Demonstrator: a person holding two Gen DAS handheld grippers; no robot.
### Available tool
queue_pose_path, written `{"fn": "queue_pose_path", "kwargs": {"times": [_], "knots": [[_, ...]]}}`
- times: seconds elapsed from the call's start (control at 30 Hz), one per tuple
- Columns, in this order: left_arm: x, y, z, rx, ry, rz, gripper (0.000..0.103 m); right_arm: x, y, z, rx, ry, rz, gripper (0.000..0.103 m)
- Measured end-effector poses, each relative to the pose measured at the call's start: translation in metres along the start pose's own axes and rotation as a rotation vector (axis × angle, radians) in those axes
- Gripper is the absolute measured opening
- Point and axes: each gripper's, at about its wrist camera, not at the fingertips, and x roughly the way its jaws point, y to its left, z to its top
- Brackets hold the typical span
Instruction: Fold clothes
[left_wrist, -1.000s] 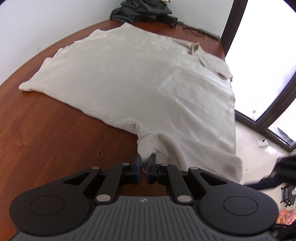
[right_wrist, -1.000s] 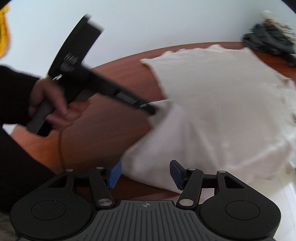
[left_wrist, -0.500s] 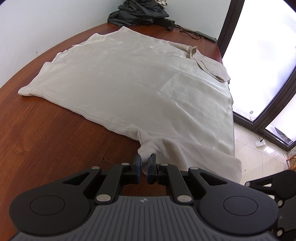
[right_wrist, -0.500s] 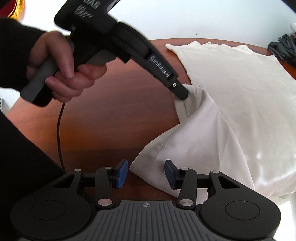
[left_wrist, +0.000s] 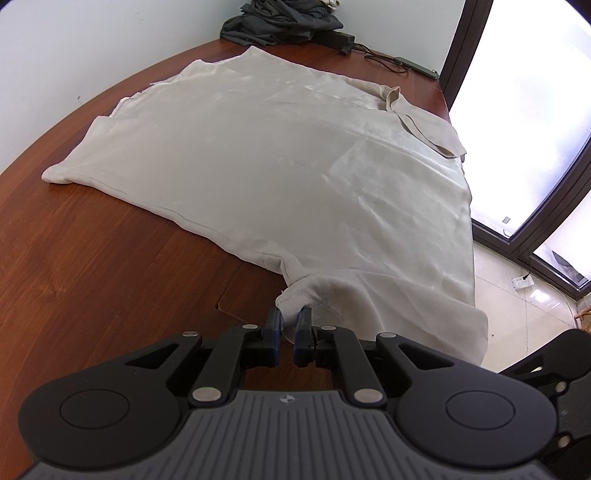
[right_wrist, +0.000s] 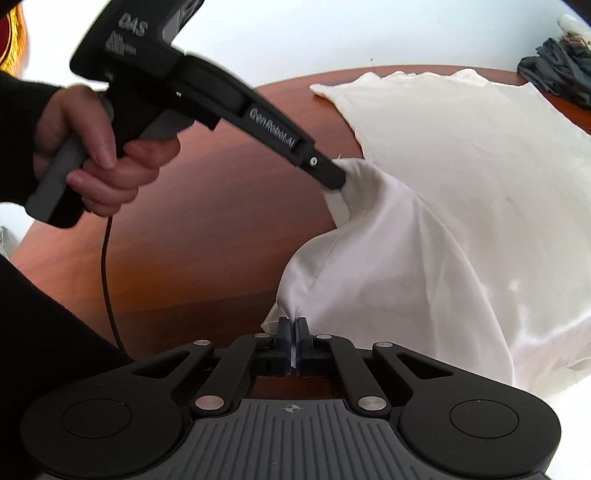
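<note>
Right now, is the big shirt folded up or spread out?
Mostly spread out. The shirt lies flat across the table, with only its near edge lifted, pinched by the left claw and right claw.

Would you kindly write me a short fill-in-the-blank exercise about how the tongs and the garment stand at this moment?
1. Both the left tongs and the right tongs are shut on the ____ shirt.
2. The shirt lies spread on a reddish-brown ____ table.
3. A heap of ____ clothes sits at the table's far end.
4. The hand grips the left tool's ____.

Missing words: cream; wooden; dark; handle
</note>
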Motion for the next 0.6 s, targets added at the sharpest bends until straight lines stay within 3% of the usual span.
{"fn": "queue_pose_path", "kwargs": {"times": [0.13, 0.3, 0.6], "knots": [[-0.002, 0.001, 0.001, 0.014, 0.002, 0.003, 0.011, -0.021, -0.003, 0.008, 0.015, -0.075, 0.010, 0.004], [-0.007, 0.004, 0.005, 0.020, 0.004, -0.009, 0.011, -0.045, -0.018, 0.021, 0.042, -0.140, -0.043, 0.004], [-0.004, 0.001, 0.025, -0.009, 0.003, -0.010, 0.013, -0.059, -0.087, 0.043, 0.143, -0.169, -0.163, 0.004]]}}
